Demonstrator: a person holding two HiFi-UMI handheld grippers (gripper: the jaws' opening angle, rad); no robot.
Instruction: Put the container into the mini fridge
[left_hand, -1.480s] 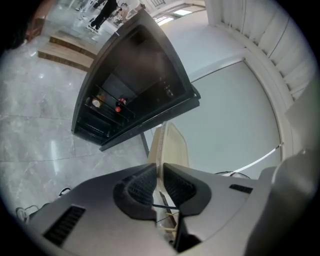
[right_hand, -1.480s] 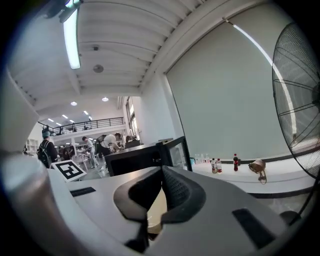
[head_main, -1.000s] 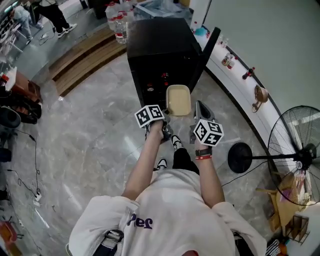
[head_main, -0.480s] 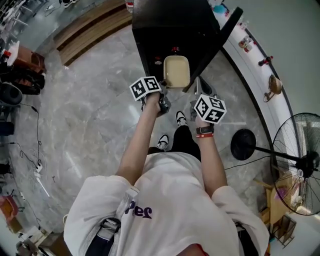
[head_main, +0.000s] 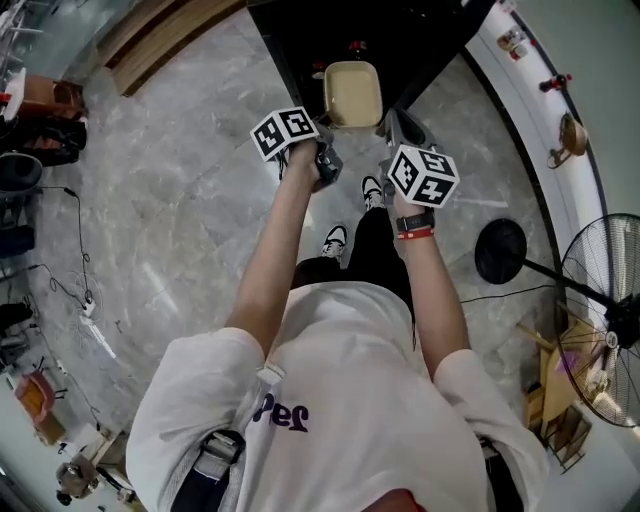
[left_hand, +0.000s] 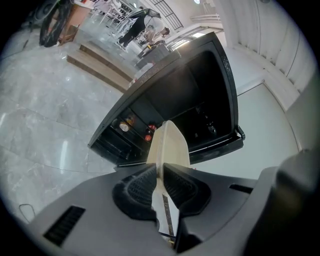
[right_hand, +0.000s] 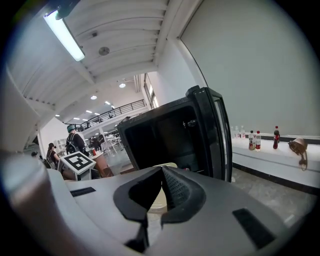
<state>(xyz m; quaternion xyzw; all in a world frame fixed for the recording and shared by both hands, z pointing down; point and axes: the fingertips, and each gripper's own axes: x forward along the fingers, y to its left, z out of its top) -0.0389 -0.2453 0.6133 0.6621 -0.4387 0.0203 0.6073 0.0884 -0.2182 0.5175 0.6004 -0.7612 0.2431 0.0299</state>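
Observation:
A beige lidded container hangs level between both grippers, just in front of the open black mini fridge. My left gripper is shut on the container's left rim, whose thin edge runs between the pads. My right gripper is shut on the right rim; a little of the container shows between its pads. The fridge's dark inside stands right ahead, its door swung open to the right. Small bottles stand low inside the fridge.
A standing fan with a round black base is at the right. A white ledge with bottles runs along the wall. Wooden steps lie at the upper left. The person's shoes are below the grippers on grey marble floor.
Both grippers have carried the container forward and down toward the fridge opening, so the fridge now fills the top of the head view. The grips on both rims are unchanged.

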